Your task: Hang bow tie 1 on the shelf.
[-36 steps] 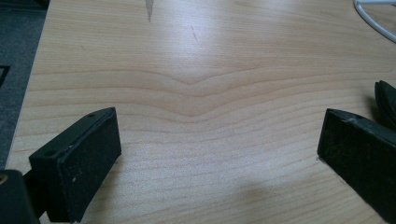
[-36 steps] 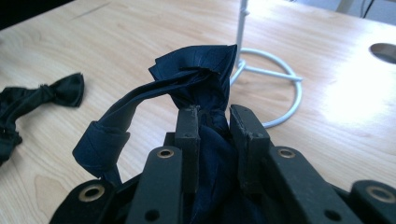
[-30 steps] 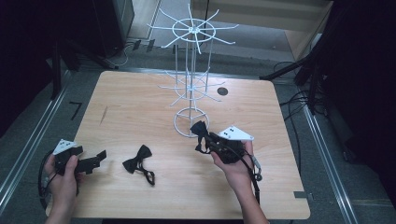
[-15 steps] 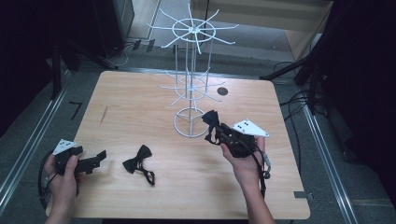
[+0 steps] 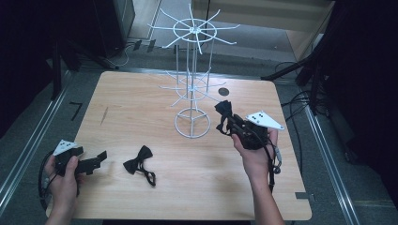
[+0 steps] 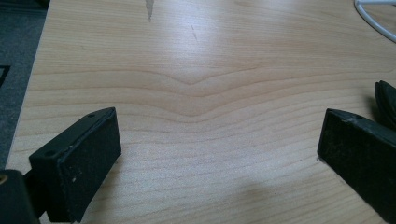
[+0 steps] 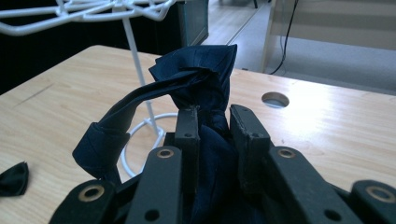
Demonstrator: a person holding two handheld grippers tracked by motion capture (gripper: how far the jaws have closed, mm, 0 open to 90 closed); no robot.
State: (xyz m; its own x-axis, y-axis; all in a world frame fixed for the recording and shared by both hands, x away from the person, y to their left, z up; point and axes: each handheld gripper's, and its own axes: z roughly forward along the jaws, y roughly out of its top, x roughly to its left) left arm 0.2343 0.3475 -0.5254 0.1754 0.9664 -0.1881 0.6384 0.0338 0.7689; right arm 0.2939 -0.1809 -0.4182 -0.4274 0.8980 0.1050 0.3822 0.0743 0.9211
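- Between the right tool's [image 5: 227, 123] pads sits a dark, soft fabric bow tie [image 7: 201, 74], crumpled and folded, its strap looping off to one side; the jaws are clamped on it, and its lower part is hidden behind them.
- Just beyond stands a white wire rack [image 5: 192, 84], thin and spoked.
- Left tool [image 5: 96, 160] is spread wide, holding nothing, over pale wood-grain surface [image 6: 196, 70].
- Beside it lies a second bow [image 5: 139, 162], cut off at the left gripper view's edge.
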